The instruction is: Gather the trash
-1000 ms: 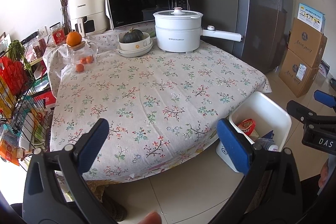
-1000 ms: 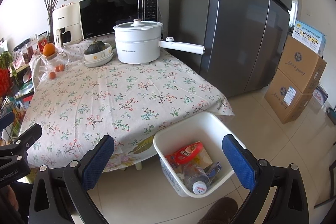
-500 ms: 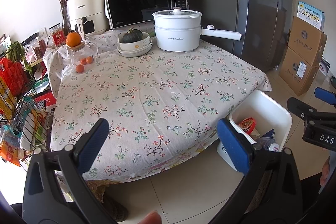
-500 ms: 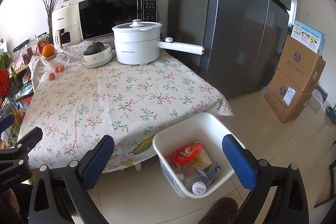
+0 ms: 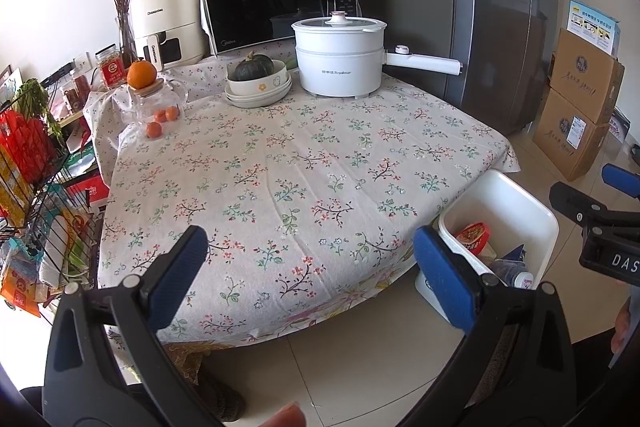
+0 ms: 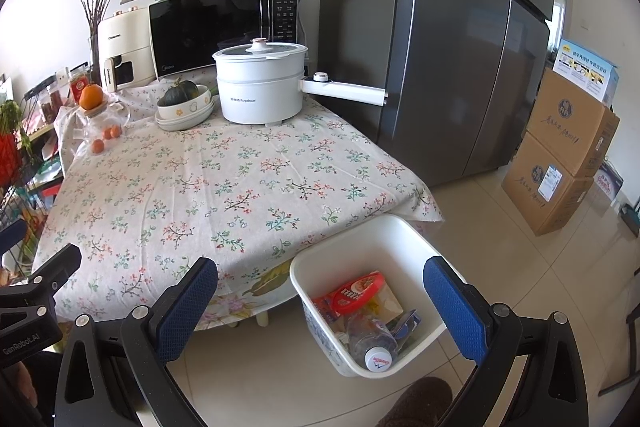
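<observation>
A white bin stands on the floor at the table's front right corner. Inside it lie a red wrapper, a clear plastic bottle and other scraps. My right gripper hangs open above and in front of the bin, nothing between its blue pads. My left gripper is open too, held before the table's front edge and empty. The right gripper's tip shows at the right edge of the left wrist view.
The table with the flowered cloth carries a white electric pot, stacked bowls with a squash, a glass jar with oranges and a microwave. A fridge, cardboard boxes and a wire rack flank it.
</observation>
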